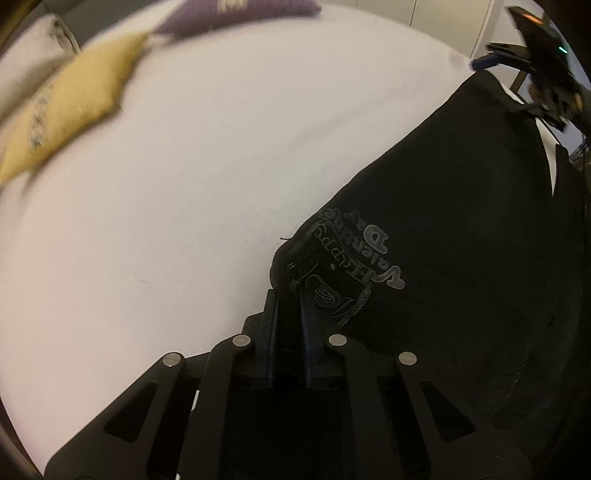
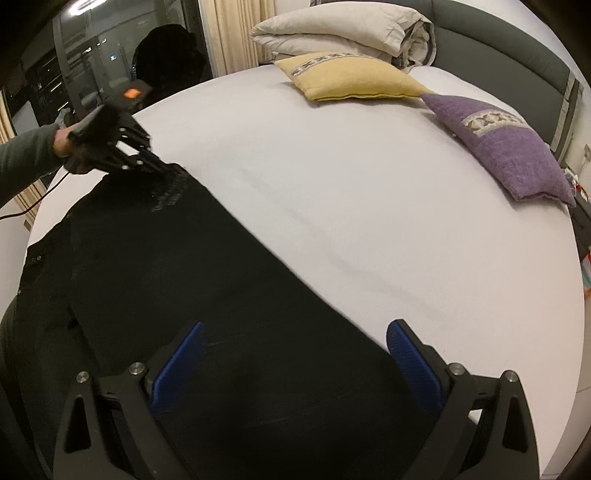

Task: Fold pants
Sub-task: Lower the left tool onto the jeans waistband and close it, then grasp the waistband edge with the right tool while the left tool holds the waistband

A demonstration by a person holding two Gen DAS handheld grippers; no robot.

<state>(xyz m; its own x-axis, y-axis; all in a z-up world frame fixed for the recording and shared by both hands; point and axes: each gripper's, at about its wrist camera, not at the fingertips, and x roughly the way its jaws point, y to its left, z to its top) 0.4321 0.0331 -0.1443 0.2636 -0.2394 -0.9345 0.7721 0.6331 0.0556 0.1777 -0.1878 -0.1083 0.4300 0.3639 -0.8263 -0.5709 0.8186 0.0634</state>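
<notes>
Pants [image 2: 207, 295] lie flat along the bed's [image 2: 369, 221] near edge. My left gripper [image 1: 290, 295] pinches the printed corner for lifting; my right gripper [image 2: 295, 343] straddles the opposite end, wide.

White bed [image 2: 332, 206], black pants [image 2: 207, 295], yellow pillow [image 2: 347, 79], purple pillow [image 2: 506, 147], folded duvet [image 2: 343, 33]

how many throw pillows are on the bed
2: a yellow pillow near the folded duvet at the head, and a purple pillow beside it. More could be hidden out of view.
</notes>
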